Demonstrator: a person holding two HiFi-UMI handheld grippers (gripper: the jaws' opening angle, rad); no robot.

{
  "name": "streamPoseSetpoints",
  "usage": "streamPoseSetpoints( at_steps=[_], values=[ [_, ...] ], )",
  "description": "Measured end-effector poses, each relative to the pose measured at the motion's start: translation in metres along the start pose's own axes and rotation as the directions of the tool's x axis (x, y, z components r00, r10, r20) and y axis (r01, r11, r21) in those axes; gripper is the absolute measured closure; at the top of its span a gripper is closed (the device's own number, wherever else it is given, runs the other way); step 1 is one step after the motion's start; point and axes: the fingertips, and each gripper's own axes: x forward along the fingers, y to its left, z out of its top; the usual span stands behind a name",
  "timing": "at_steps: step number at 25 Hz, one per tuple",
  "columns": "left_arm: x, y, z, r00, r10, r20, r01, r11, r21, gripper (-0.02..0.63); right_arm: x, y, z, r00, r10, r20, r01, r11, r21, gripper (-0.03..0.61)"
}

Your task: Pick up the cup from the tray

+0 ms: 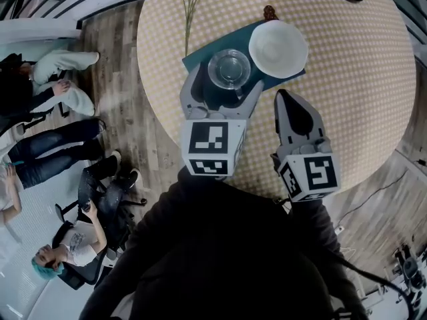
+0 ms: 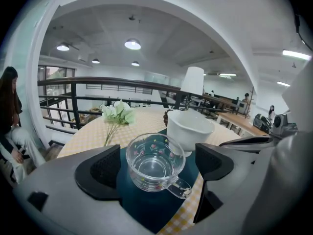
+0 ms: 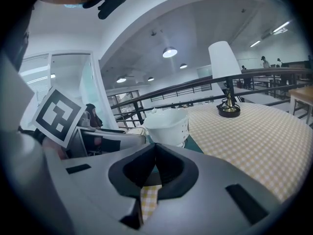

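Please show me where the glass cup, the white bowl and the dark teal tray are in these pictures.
glass cup (image 2: 155,164), left gripper view, on its clear inside bottom.
white bowl (image 2: 190,130), left gripper view, on its outer wall.
dark teal tray (image 2: 144,207), left gripper view, on a bare part in front of the cup.

Clear flower-dotted cup (image 2: 155,168), teal tray (image 2: 146,208), white bowl (image 2: 188,129), yellow-checked table (image 1: 360,79)
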Motion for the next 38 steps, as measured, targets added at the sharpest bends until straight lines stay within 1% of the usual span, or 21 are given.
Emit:
streamPoseSetpoints(
  at_steps=[5, 9, 13, 17, 22, 24, 26, 35, 38],
  values=[
    [0.007, 0.009, 0.003, 1.0, -0.009, -0.011, 0.009, 1.0, -0.004, 0.146, 0.007, 0.0, 0.003, 1.0, -0.004, -0.011, 0.004, 1.0, 0.003, 0.571],
    [0.017, 0.007, -0.004, 0.999, -0.019, -0.026, 0.019, 1.0, -0.002, 0.146, 0.009, -0.007, -0.004, 1.0, -0.008, -0.017, 0.008, 1.0, 0.012, 0.571],
    [0.022, 0.008, -0.008, 0.999, -0.023, -0.036, 0.022, 1.0, -0.016, 0.146, 0.011, -0.012, -0.005, 1.0, -0.013, -0.021, 0.013, 1.0, 0.018, 0.571],
    [0.024, 0.007, -0.01, 0.999, -0.017, -0.051, 0.019, 1.0, 0.021, 0.147, 0.011, -0.013, -0.004, 1.0, -0.014, -0.023, 0.015, 1.0, 0.022, 0.571],
    [0.027, 0.007, -0.015, 0.997, -0.007, -0.078, 0.01, 0.999, 0.047, 0.149, 0.01, -0.015, -0.007, 1.0, -0.019, -0.02, 0.019, 0.999, 0.028, 0.571],
    [0.027, 0.007, -0.018, 0.997, 0.0, -0.083, 0.005, 0.998, 0.059, 0.162, 0.009, -0.014, -0.009, 1.0, -0.02, -0.018, 0.02, 0.999, 0.033, 0.571],
    [0.027, 0.008, -0.019, 0.997, 0.008, -0.079, -0.002, 0.997, 0.072, 0.192, 0.009, -0.014, -0.011, 1.0, -0.021, -0.017, 0.022, 0.999, 0.037, 0.571],
    [0.023, 0.007, -0.014, 0.999, 0.008, -0.051, -0.004, 0.996, 0.089, 0.195, 0.001, -0.014, -0.009, 0.999, -0.028, -0.016, 0.029, 0.999, 0.04, 0.571],
    [0.023, 0.009, -0.014, 0.999, 0.011, -0.04, -0.008, 0.997, 0.081, 0.196, 0.002, -0.016, -0.011, 1.0, -0.027, -0.013, 0.028, 0.999, 0.041, 0.571]
  ],
)
